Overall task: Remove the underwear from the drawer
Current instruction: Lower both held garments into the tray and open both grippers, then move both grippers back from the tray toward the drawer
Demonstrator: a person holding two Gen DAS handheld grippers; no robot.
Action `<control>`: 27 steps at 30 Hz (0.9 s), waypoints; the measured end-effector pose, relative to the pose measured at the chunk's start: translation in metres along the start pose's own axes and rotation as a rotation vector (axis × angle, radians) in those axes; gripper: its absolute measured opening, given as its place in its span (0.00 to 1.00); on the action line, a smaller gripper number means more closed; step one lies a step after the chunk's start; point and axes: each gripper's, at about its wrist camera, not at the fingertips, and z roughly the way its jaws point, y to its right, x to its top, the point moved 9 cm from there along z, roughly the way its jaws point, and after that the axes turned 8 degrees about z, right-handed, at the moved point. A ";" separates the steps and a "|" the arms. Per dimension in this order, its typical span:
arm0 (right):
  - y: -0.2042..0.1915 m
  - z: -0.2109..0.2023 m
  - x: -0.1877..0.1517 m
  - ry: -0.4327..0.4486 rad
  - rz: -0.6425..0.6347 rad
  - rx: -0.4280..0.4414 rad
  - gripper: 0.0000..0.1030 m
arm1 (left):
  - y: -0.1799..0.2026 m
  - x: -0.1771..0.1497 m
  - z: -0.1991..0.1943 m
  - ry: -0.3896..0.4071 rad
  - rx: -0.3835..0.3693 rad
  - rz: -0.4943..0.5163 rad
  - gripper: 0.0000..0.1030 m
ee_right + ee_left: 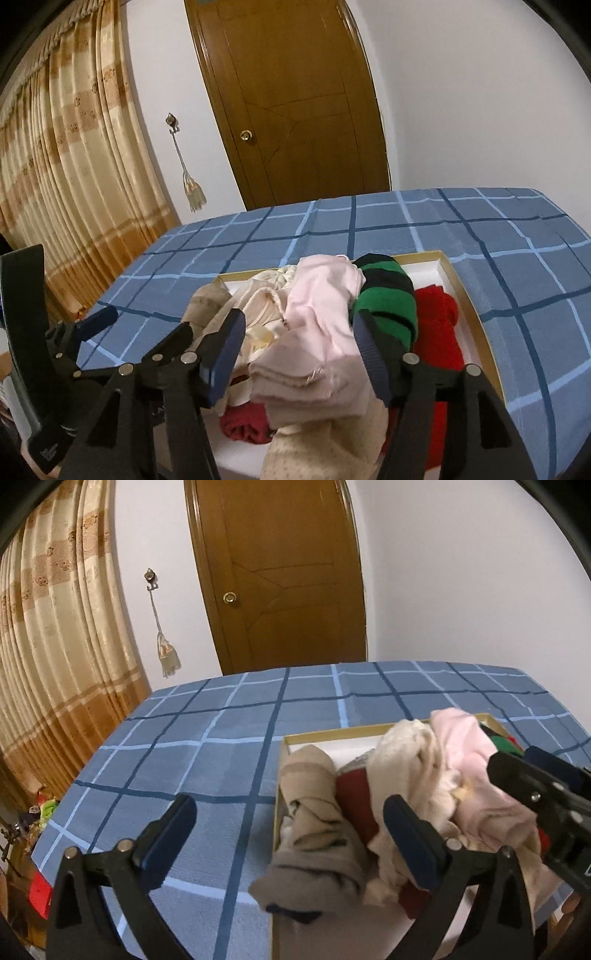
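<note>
On the blue checked bed (207,738) lies the shallow drawer (332,734), heaped with underwear. The left tool (291,812) stands spread wide and empty, just before the beige garment (314,834) hanging over the drawer's near edge. The right tool (295,347) stands partly open around the pink garment (317,321), pads not visibly pressing on it. Judged step: choosing a piece; next comes closing on one garment and lifting it clear.
</note>
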 end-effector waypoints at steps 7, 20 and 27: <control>-0.002 -0.026 -0.010 0.040 0.022 0.015 0.62 | 0.010 -0.019 -0.017 -0.004 -0.041 -0.004 0.99; 0.008 -0.077 -0.037 0.111 0.084 0.054 0.62 | 0.022 -0.048 -0.066 0.047 -0.078 -0.020 0.99; 0.014 -0.098 -0.049 0.134 0.095 0.059 0.62 | 0.025 -0.063 -0.080 0.050 -0.065 -0.006 0.99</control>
